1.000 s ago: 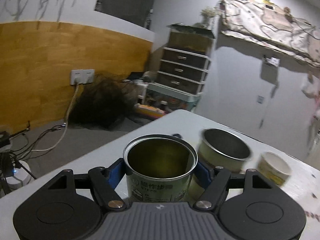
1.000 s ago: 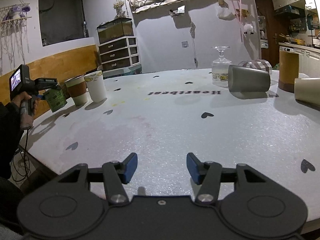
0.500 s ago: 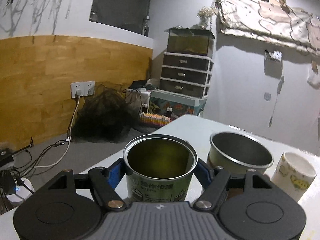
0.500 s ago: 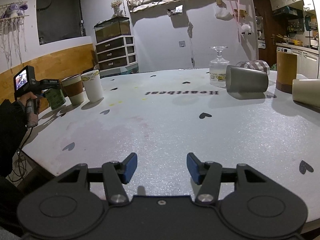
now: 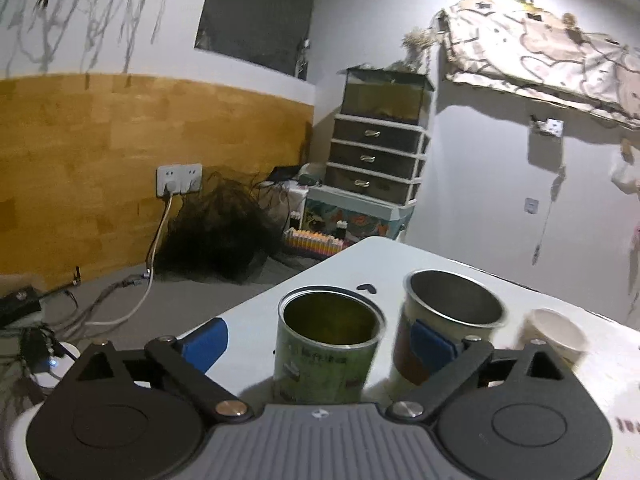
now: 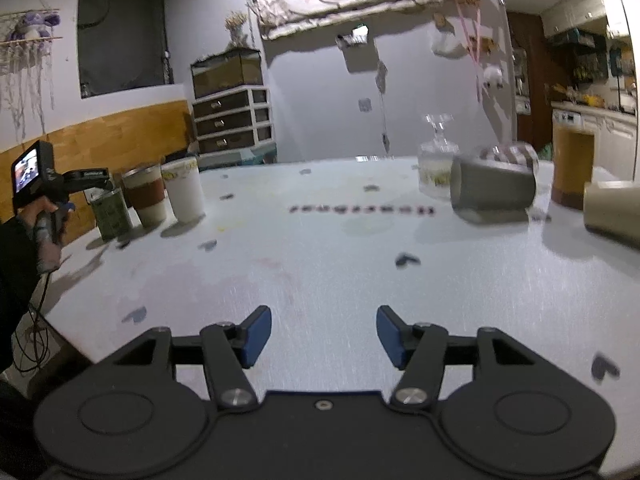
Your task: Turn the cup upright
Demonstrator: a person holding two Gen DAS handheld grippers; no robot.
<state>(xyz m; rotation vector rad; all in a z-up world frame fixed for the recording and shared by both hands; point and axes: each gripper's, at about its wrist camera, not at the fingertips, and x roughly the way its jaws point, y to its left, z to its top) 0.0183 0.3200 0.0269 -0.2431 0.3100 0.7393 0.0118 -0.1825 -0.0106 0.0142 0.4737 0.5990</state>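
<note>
The green cup [image 5: 326,344] stands upright, mouth up, on the white table [image 6: 360,264] near its corner edge. The left gripper [image 5: 320,344] straddles the green cup with its jaws spread wide and clear of the wall. Just beside the green cup stands a steel cup with a brown sleeve [image 5: 444,332], then a white paper cup [image 5: 554,334]. The right gripper [image 6: 324,336] hovers over the table, jaws parted and grasping nothing. Well apart from the green cup, a grey cup [image 6: 494,190] lies on its side.

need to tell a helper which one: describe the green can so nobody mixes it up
Start at the white table and go to its left edge, where three cups stand in a row. The green can is the end one, shortest, beside the brown-sleeved cup, between the left gripper's open fingers.
</note>
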